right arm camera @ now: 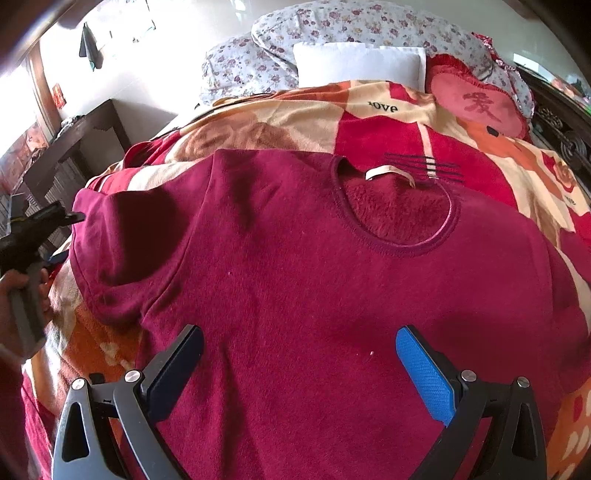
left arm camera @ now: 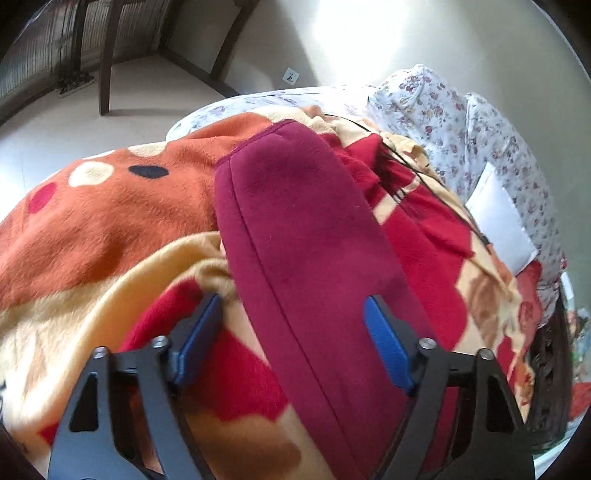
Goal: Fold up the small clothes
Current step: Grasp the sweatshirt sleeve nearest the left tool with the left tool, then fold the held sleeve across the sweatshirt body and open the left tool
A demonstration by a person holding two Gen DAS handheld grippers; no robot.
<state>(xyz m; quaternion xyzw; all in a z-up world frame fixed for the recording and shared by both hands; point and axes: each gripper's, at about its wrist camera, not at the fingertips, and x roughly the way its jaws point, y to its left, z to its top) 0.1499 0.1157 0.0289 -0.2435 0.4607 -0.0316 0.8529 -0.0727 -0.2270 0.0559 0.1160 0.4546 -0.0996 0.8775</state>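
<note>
One maroon sweatshirt (right arm camera: 295,266) lies flat, neckline up, on a red-and-orange blanket (right arm camera: 369,107). Two grippers: the right gripper (right arm camera: 299,354) hovers over its chest, jaws wide apart, holding nothing; the left gripper (left arm camera: 293,325) straddles one sleeve (left arm camera: 295,206), jaws equally wide. Only the right wrist view shows the white pillow (right arm camera: 358,64) squarely; only the left, the chair legs (left arm camera: 105,74).

Left gripper (left arm camera: 293,314) — right gripper (right arm camera: 299,345) — both agape.

The sweater (right arm camera: 295,280) is deep maroon with a cream neck tag (right arm camera: 388,172). The blanket (left arm camera: 110,221) beneath mixes red, orange and cream with dots. The bedding (right arm camera: 369,26) shows purple flowers on white.
</note>
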